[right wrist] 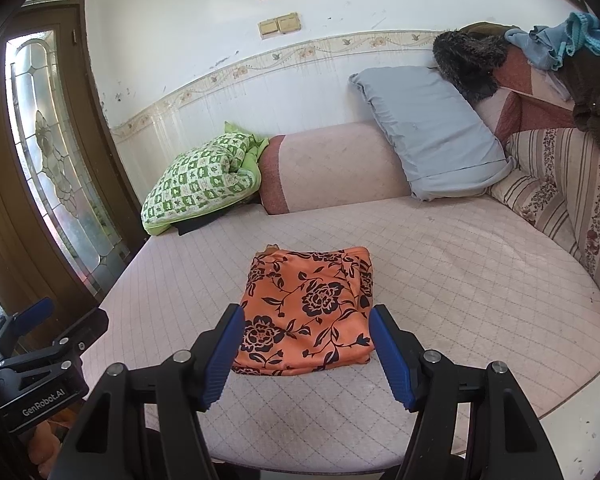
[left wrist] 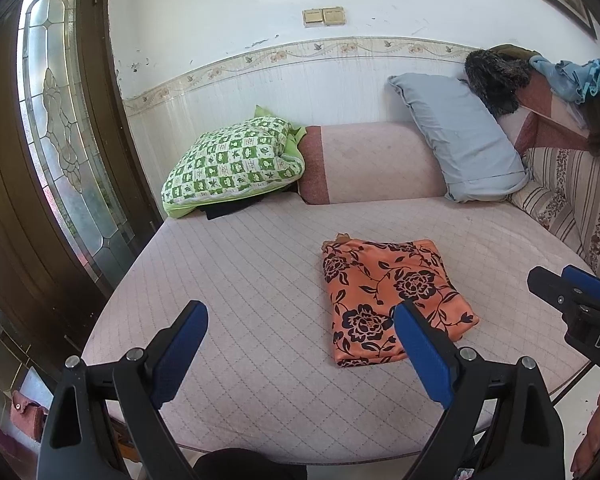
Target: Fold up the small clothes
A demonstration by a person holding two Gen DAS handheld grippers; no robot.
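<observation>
— Left wrist view first: what do the fingers of the left gripper (left wrist: 300, 344) do?

— They stand wide apart and hold nothing. The folded orange cloth (left wrist: 392, 300) with dark flowers lies flat on the pink quilted bed (left wrist: 240, 272), at about one o'clock from them, and its near edge is behind the right finger.

— And the right gripper (right wrist: 306, 350)?

— Its fingers are also apart, with nothing between the pads. The cloth (right wrist: 308, 308) lies at twelve o'clock, just beyond the tips, and I see no touching.

— What else is on the bed?

— A green checked pillow (right wrist: 200, 184) at ten o'clock, near the door (right wrist: 40, 160). A grey-blue pillow (right wrist: 432, 136) at one o'clock leans on the pink bolster (right wrist: 332, 168). At two o'clock some dark and blue clothes (right wrist: 556, 48) lie in a pile.
</observation>
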